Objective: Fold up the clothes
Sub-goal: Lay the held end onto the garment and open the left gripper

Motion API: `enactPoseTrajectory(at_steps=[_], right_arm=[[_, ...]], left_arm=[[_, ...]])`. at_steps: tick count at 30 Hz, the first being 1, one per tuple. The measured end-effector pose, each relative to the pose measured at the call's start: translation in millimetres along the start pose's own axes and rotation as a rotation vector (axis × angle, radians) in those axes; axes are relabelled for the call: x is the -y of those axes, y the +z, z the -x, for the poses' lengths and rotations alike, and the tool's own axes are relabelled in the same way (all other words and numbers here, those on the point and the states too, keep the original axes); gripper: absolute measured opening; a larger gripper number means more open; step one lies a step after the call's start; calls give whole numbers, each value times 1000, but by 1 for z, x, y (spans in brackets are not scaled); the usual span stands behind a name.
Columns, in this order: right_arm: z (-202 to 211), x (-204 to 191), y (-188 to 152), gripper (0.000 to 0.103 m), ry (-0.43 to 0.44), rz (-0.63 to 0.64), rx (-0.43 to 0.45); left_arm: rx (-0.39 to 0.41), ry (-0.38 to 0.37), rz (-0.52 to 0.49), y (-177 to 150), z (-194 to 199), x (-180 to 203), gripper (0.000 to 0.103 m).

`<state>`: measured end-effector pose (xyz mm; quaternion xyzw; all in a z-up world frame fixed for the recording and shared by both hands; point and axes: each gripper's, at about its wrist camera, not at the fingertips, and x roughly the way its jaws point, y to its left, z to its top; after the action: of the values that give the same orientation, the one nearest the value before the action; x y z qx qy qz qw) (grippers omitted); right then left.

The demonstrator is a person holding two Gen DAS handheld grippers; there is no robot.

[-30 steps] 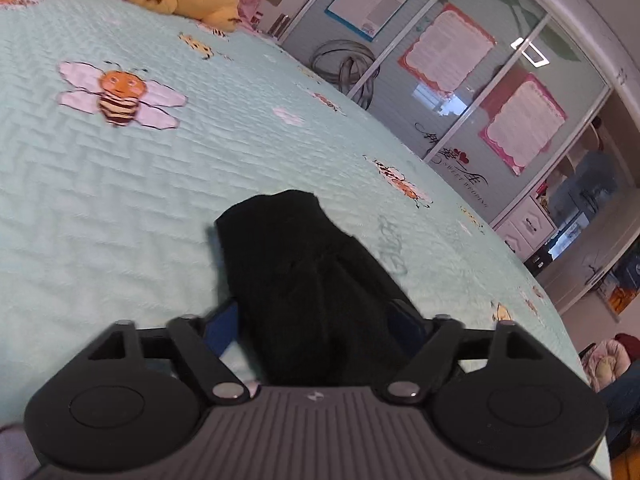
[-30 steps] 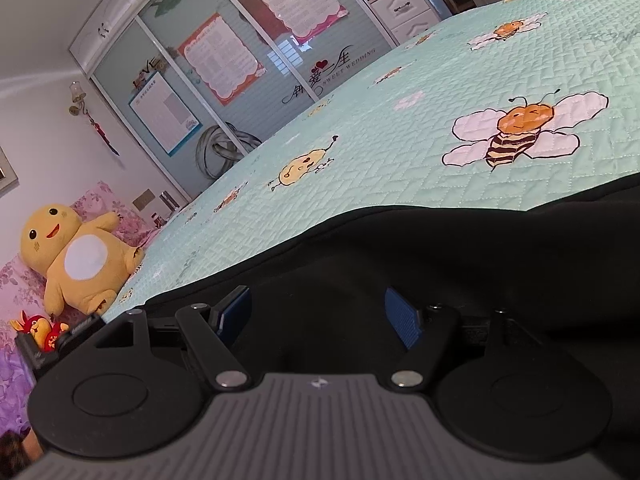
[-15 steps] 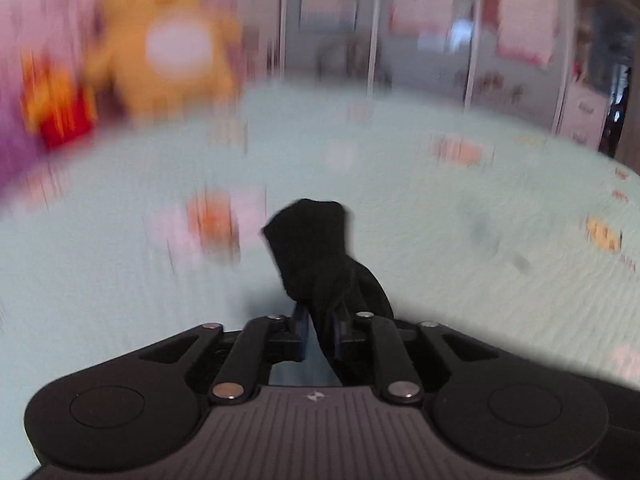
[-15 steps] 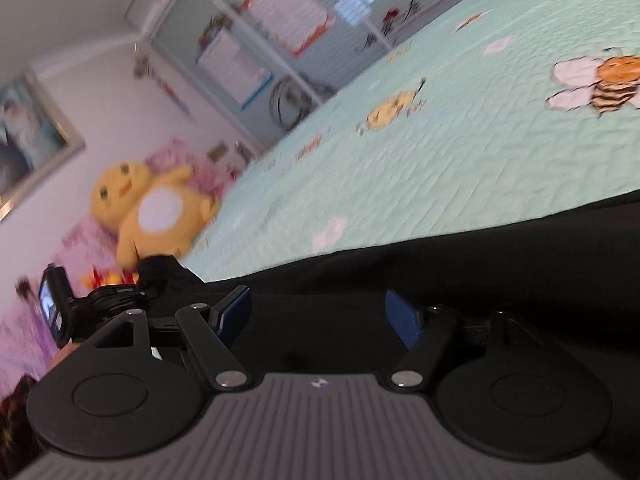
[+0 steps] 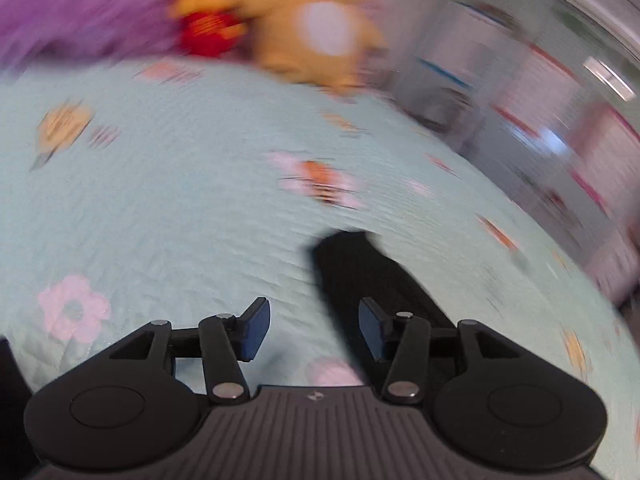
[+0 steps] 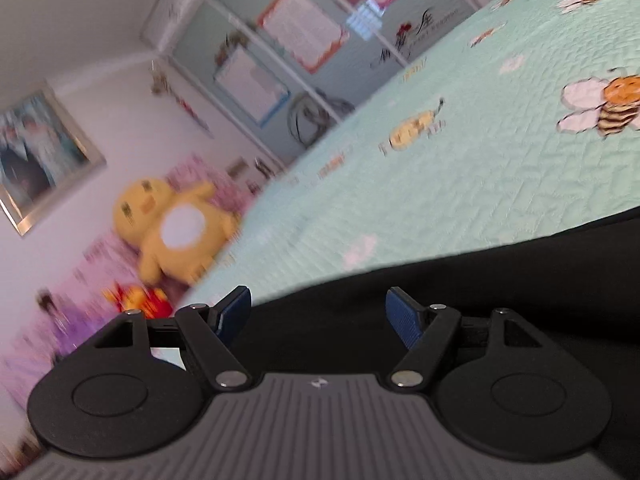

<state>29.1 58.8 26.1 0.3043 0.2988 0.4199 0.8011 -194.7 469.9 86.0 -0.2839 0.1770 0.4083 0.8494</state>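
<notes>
A black sleeve end (image 5: 352, 264) of the garment lies flat on the mint bedspread (image 5: 180, 220), reaching down to the right blue pad. My left gripper (image 5: 312, 308) hovers just behind it with its jaws opening; neither pad presses the cloth, and mostly bedspread shows between them. The left wrist view is blurred by motion. In the right wrist view the black garment's body (image 6: 500, 280) spreads across the lower half. My right gripper (image 6: 319, 300) stands open and wide above it, its pads clear of the cloth.
A yellow plush toy (image 6: 176, 236) and a red toy (image 6: 140, 300) sit at the head of the bed against pink and purple bedding (image 5: 80, 8). Glass wardrobe doors (image 6: 300, 52) run along the bed's far side. Bee prints dot the bedspread (image 6: 480, 184).
The left gripper closed on the sleeve half a second ago and has now let it go, jaws parted, the sleeve lying right of centre. The right view has tilted; its jaws stayed wide.
</notes>
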Motion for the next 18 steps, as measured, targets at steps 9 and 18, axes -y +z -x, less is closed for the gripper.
enactPoseTrajectory(at_steps=[9, 18], right_arm=[[201, 33, 30, 75, -192, -4, 125], [284, 163, 42, 76, -221, -301, 119]], left_arm=[[28, -545, -961, -99, 56, 195, 74], [-48, -664, -1278, -156, -14, 287, 75]])
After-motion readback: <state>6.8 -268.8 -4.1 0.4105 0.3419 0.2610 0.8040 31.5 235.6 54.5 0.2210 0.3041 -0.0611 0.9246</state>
